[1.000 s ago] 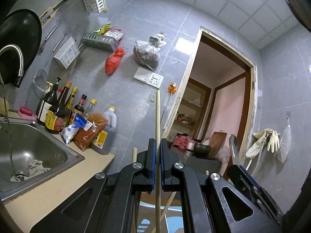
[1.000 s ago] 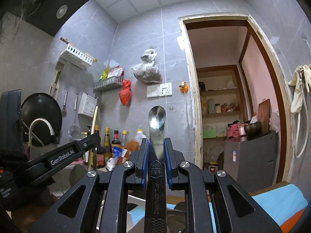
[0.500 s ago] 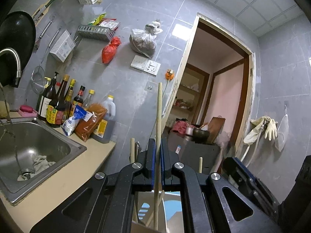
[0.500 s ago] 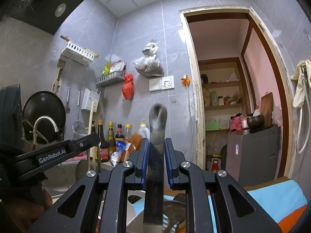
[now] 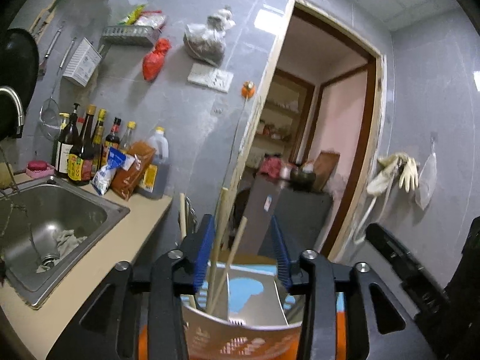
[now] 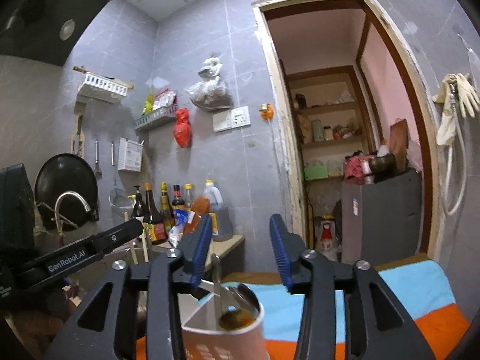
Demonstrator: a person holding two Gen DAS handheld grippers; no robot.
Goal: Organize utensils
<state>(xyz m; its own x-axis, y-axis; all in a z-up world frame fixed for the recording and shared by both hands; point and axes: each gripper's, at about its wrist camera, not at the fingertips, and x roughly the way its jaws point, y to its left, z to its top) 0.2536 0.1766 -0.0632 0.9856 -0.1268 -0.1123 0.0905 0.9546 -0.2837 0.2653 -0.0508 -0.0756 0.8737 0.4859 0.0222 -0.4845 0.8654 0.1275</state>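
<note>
Left and right wrist views, kitchen corner beside a sink (image 5: 54,225). The left gripper (image 5: 243,252) has just been opening; its blue pads stand apart, and two wooden chopsticks (image 5: 220,240) rise between them, the taller one close to the left pad but seemingly unpressed. Their long axes run nearly upright, leaning slightly right, with lower ends inside the utensil holder (image 5: 240,339) directly below the jaws. The right gripper (image 6: 240,252) has likewise just been opening and holds nothing; a metal spoon (image 6: 217,279) stands in the cup (image 6: 222,342) just beneath it, handle up, close to the left pad, leaning on the rim. The left gripper appears at the left of the right view, near and level with its partner. Both deposits appear complete. Any withdrawal should probably follow each utensil's upright axis, since a sideways pull could catch a handle and tip it out.
</note>
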